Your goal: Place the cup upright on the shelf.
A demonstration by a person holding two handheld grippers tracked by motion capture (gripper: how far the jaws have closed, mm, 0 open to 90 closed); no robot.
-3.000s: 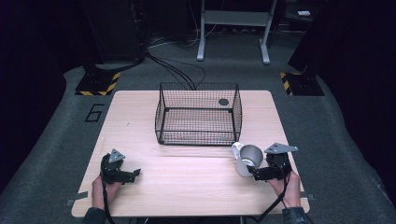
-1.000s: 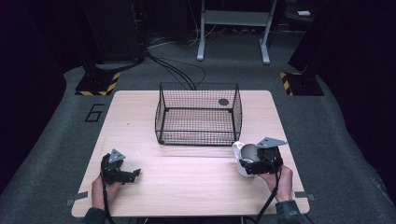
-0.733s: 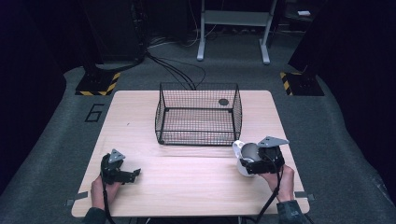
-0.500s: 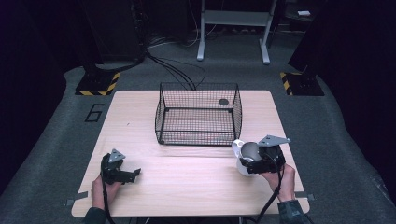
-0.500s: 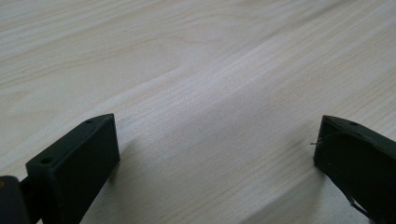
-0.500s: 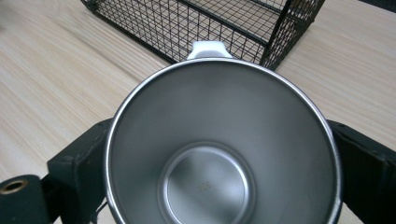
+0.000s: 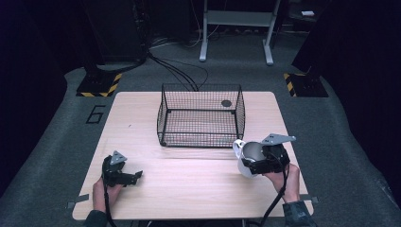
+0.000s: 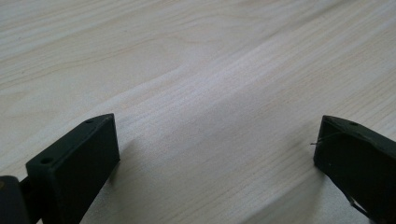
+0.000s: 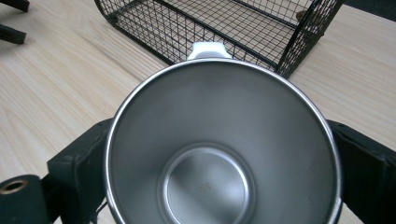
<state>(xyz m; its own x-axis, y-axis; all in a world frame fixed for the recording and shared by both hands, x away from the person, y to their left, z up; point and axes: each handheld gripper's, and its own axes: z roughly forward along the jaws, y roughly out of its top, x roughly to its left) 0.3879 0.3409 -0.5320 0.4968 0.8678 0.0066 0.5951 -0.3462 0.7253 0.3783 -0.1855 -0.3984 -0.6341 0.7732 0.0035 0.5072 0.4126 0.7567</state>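
White-walled cup with a brushed steel interior and a white handle (image 9: 219, 149): held between the two black fingers (image 9: 77, 175) of the right gripper (image 7: 257, 163), one finger pressed to its outer wall at 9 o'clock, the other at 3 o'clock in the right gripper view. Open mouth faces that camera; handle tab sits at 12 o'clock on the rim, pointing toward the basket. In the high view the cup (image 7: 246, 157) lies tilted, at about 4 o'clock on the pale wooden desk (image 7: 198, 189).

Black wire-mesh basket, rectangular, open-topped (image 7: 201, 116): stands at the desk's far middle, at 11 o'clock from the cup, near it but apart. A small dark round object (image 7: 226, 103) lies at its far right corner; whether inside or behind cannot be told.

Left gripper (image 7: 124, 176): at 8 o'clock on the desk, held by a hand, well apart from the cup. Its fingers (image 8: 77, 161) stand spread wide with bare desk between them, grasping nothing.
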